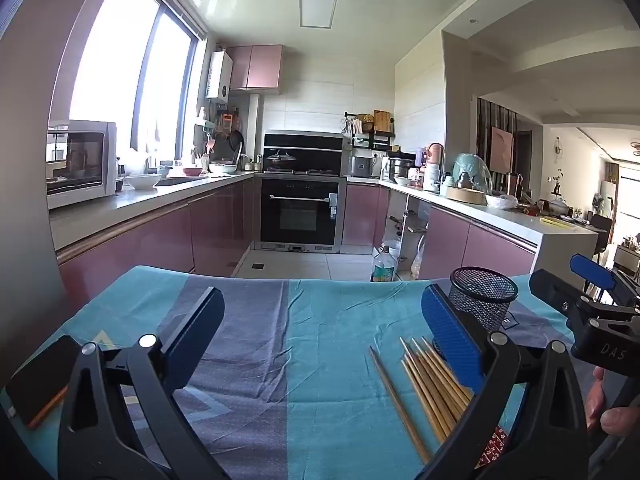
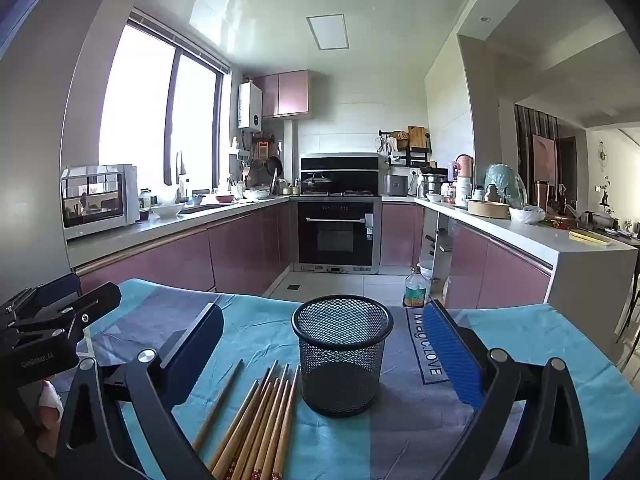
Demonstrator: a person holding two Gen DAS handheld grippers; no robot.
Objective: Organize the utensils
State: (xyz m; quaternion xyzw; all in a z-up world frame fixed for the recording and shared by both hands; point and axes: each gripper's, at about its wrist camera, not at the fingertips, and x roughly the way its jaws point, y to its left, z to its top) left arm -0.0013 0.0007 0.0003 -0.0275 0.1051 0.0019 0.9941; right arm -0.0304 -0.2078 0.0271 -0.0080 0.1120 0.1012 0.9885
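Several wooden chopsticks (image 2: 256, 420) lie side by side on the blue-and-grey cloth, tips pointing away. Just right of them stands a black wire-mesh cup (image 2: 341, 356), upright and empty. My right gripper (image 2: 324, 344) hovers open over the cloth with the cup between its wide-spread fingers, touching nothing. My left gripper (image 1: 320, 328) is open too, with bare cloth between its fingers; the chopsticks (image 1: 424, 388) lie under its right finger and the mesh cup (image 1: 482, 298) stands just behind it. The right gripper (image 1: 592, 292) shows at the far right edge of the left wrist view.
A dark phone (image 1: 40, 380) lies on the cloth at the left. The cloth-covered table (image 1: 304, 360) ends at a tiled floor with a plastic bottle (image 2: 414, 286) on it. Beyond are pink kitchen cabinets, an oven (image 2: 336, 232) and crowded counters.
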